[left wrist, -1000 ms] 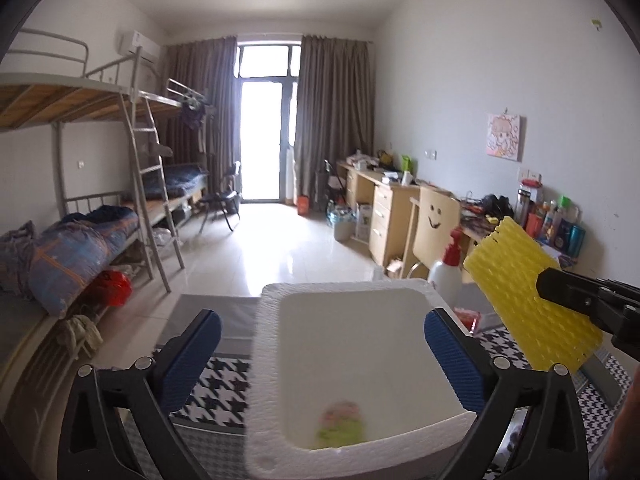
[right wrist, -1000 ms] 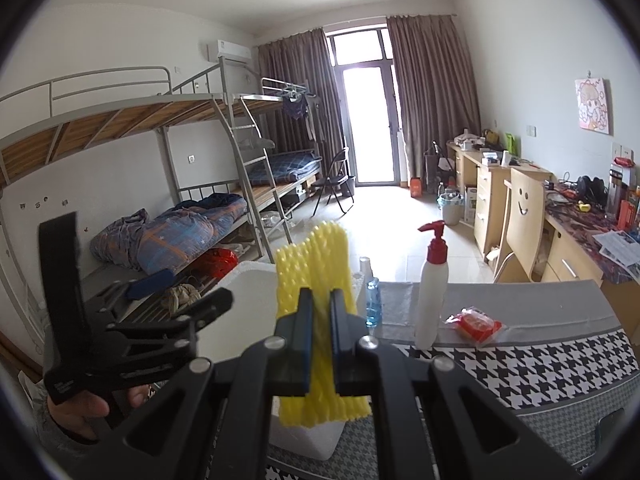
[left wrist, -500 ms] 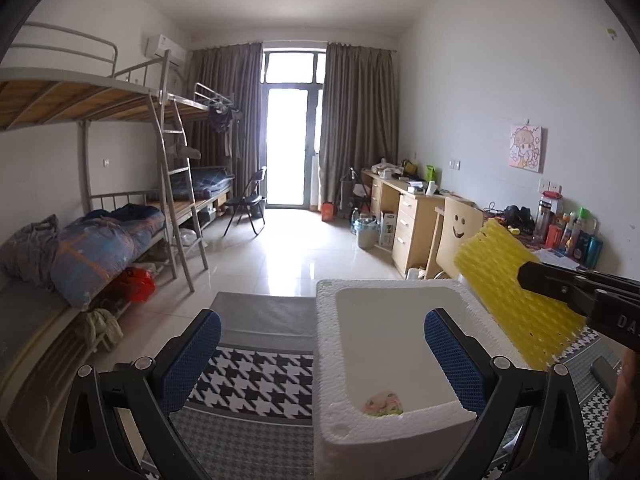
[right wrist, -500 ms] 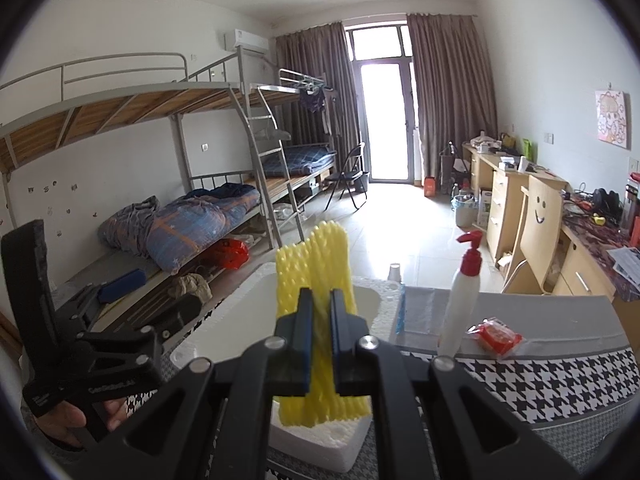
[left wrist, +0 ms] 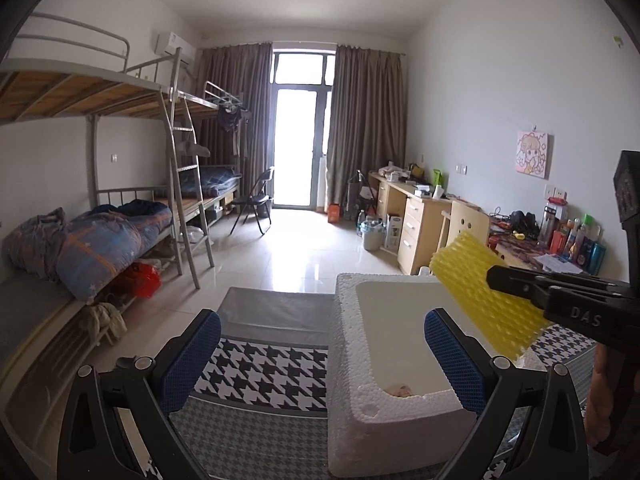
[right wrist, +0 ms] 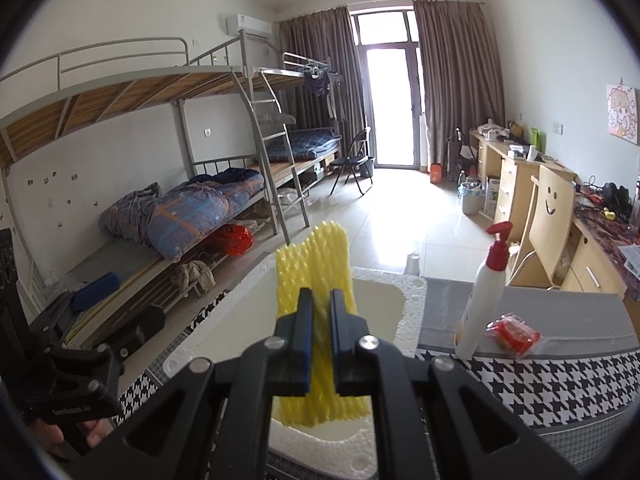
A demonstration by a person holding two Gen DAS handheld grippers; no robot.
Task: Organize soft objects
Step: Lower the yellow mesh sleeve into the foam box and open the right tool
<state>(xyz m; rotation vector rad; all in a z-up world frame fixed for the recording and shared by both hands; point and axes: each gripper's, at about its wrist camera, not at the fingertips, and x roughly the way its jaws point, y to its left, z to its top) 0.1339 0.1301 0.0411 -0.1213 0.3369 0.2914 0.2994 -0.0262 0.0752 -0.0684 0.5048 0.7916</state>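
Only the right wrist view shows the one white pump bottle (right wrist: 486, 300) with a red top and the one red packet (right wrist: 513, 335), both standing right of the white foam box (right wrist: 412, 294) on the houndstooth-covered table (right wrist: 560, 384). Only the left wrist view shows a small pinkish item (left wrist: 401, 390) lying on the floor of the foam box (left wrist: 352, 344), at its near wall; what it is cannot be told.

The right gripper (right wrist: 319, 336) has its fingers clenched on one yellow foam net sleeve (right wrist: 316, 268), which hangs above the box's opening; in the left wrist view the same sleeve (left wrist: 480, 292) slants over the box's right rim. The left gripper (left wrist: 320, 360) has its two blue-padded fingers (left wrist: 190, 358) spread wide and grasping nothing, the box's left wall between them.
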